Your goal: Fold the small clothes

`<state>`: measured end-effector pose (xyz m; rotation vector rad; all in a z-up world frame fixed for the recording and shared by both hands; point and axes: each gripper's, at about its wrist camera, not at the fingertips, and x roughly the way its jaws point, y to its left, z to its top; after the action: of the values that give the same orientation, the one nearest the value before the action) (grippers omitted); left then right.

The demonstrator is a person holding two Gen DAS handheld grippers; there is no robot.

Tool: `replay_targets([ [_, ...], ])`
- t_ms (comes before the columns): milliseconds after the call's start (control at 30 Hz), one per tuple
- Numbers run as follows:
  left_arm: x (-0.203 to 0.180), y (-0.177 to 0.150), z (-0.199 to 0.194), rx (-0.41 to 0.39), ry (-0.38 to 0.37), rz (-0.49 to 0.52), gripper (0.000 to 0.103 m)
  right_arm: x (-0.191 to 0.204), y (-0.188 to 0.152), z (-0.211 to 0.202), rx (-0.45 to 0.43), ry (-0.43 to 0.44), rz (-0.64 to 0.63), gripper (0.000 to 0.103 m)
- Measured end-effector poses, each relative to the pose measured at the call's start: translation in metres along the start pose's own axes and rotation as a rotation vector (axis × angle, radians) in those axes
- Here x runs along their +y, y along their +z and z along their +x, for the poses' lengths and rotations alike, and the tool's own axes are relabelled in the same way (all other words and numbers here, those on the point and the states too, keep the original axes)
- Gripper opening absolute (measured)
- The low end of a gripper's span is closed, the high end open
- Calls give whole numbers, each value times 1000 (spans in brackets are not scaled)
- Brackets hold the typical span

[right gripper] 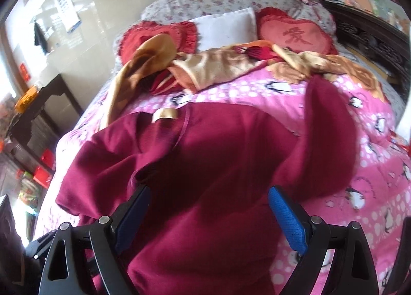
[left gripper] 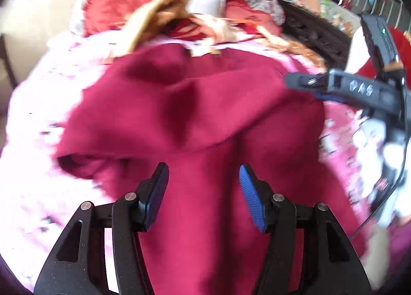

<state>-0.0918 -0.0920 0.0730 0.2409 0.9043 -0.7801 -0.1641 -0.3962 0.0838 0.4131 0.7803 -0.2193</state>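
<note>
A dark red long-sleeved top (right gripper: 205, 153) lies spread on the pink quilt, with its beige neck label (right gripper: 164, 114) at the far end. One sleeve (right gripper: 326, 125) curves up at the right and is blurred. My right gripper (right gripper: 210, 189) hovers over the top's near part, open, with nothing between its blue pads. The left wrist view shows my left gripper (left gripper: 203, 166) open over the same dark red top (left gripper: 195, 104), and no cloth is pinched in it. The right gripper (left gripper: 308, 88) reaches in from the right edge above the fabric.
The pink penguin quilt (right gripper: 321, 218) covers the bed. An orange-gold blanket (right gripper: 218, 63), two red heart cushions (right gripper: 295, 34) and a white pillow (right gripper: 226, 25) lie at the head. A dark carved bed frame (right gripper: 370, 40) runs along the right, and a dark side table (right gripper: 51, 104) stands at the left.
</note>
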Motion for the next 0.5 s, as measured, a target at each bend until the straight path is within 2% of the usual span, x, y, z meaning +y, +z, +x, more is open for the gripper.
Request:
replay_targets([
  [67,18,-8,0,9,93,6,57,7,0,9,20,39,-11,92],
  [133,36,-11,5,31,162,-27,57,10,-2,21,50,35,-21,92],
  [233,62,-14,8,38,182,-108,57,-1,-6,31,60,23,32,92],
  [367,76,-12,12,39,194,-162,57,-18,-1,44,35,35,110,89],
  [433,75,-8,17,30,206,-163,57,-15,4,52,20,35,82,70],
  [500,73,-6,24,42,237,-160,57,-8,11,67,30,-14,19,48],
])
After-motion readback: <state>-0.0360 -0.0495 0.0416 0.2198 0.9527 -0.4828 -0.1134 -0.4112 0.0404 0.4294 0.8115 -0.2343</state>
